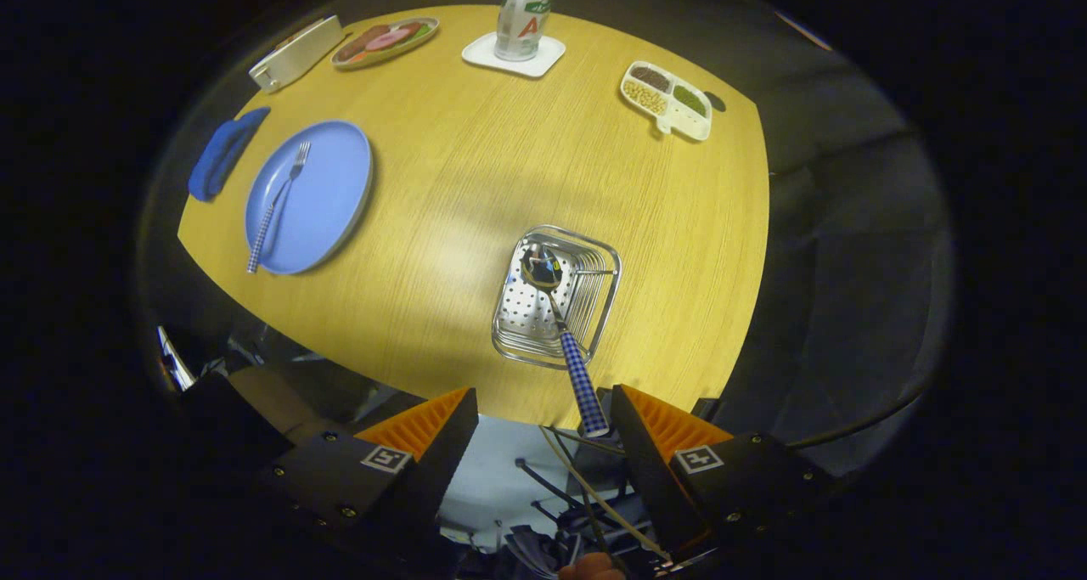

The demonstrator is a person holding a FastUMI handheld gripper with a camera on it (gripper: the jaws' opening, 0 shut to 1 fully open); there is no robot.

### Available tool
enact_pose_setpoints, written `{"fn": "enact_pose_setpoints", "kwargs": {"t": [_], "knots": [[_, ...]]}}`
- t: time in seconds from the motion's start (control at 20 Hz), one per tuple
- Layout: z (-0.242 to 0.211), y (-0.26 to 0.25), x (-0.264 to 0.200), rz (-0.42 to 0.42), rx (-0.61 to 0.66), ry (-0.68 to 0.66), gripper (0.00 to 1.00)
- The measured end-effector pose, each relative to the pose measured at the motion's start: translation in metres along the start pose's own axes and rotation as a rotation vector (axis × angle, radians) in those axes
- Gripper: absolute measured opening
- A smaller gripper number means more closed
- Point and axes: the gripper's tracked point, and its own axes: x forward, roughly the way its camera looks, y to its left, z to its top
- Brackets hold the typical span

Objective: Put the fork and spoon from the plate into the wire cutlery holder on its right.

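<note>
A steel wire cutlery holder (596, 300) stands on the wooden table (475, 155) near its front edge, just ahead of my fingers. The spoon (571, 355) leans inside it, bowl over the perforated bottom, checked handle sticking out over the rim toward me. The handle's end lies close to the inner side of my right finger (654, 419), and neither finger presses on it. My gripper (543, 397) is open and wide, hovering over the table's edge. Far to the holder's left sits a blue plate (327, 189) with the fork (280, 194) lying on it, handle over the near rim.
A blue cloth (225, 151) lies left of the plate. At the back are a white box (293, 52), an oval dish of food (384, 41), a bottle (524, 15) on a white coaster, and a divided snack tray (667, 98). Cables show below the table edge.
</note>
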Motion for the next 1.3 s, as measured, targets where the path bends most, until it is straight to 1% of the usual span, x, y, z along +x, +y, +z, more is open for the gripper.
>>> {"fn": "enact_pose_setpoints", "kwargs": {"t": [0.1,0.25,0.35,0.45,0.65,0.75,0.9,1.0,1.1,1.25,1.3], "knots": [[0.013,0.007,-0.012,-0.001,0.081,-0.149,0.97],[0.029,0.026,-0.035,0.028,0.230,-0.368,0.96],[0.033,0.039,-0.042,0.048,0.291,-0.467,0.96],[0.028,0.049,-0.044,0.058,0.310,-0.496,0.96],[0.036,0.066,-0.058,0.043,0.327,-0.591,0.96],[0.040,0.079,-0.064,0.045,0.302,-0.624,0.96],[0.049,0.096,-0.072,0.034,0.223,-0.679,0.97],[0.060,0.120,-0.079,0.103,0.207,-0.725,0.97],[0.063,0.133,-0.070,0.120,0.181,-0.693,0.97],[0.072,0.171,-0.057,0.205,0.150,-0.614,0.99],[0.077,0.183,-0.052,0.215,0.130,-0.595,0.99]]}}
